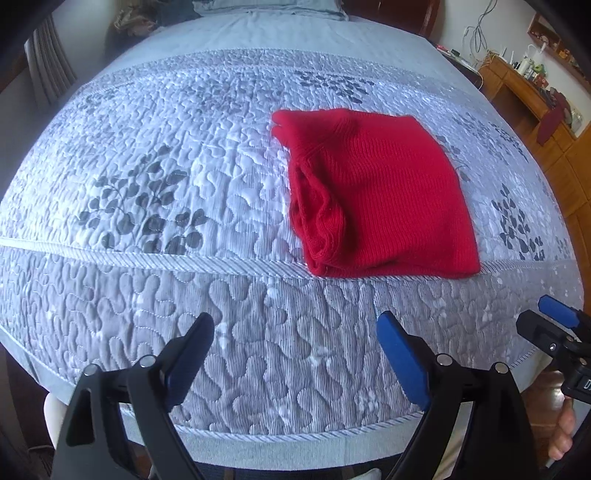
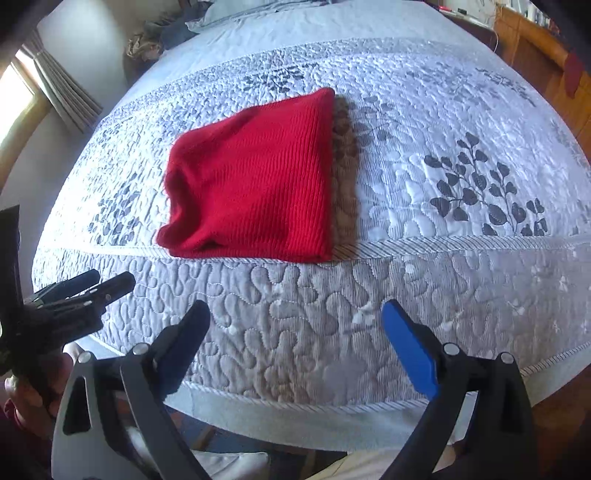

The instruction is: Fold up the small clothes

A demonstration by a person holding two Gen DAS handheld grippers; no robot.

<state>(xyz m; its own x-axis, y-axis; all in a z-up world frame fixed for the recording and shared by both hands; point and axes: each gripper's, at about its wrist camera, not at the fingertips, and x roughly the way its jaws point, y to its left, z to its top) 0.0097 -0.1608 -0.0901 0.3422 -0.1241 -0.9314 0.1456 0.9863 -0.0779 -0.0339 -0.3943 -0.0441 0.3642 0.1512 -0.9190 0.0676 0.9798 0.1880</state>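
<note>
A folded red knit garment (image 1: 373, 195) lies flat on the quilted grey bedspread (image 1: 166, 184); it also shows in the right wrist view (image 2: 255, 184). Its layered open edges face left in the left wrist view. My left gripper (image 1: 295, 325) is open and empty, held back above the bed's near border, well short of the garment. My right gripper (image 2: 295, 314) is open and empty, also short of the garment, above the near border. In the left wrist view the right gripper (image 1: 554, 325) appears at the right edge; in the right wrist view the left gripper (image 2: 85, 288) appears at the left edge.
The bedspread (image 2: 443, 147) has grey leaf prints and a corded border. A wooden desk with clutter (image 1: 524, 85) stands right of the bed. A curtain (image 2: 62, 88) and window are at the far left. Pillows (image 1: 266, 7) lie at the head.
</note>
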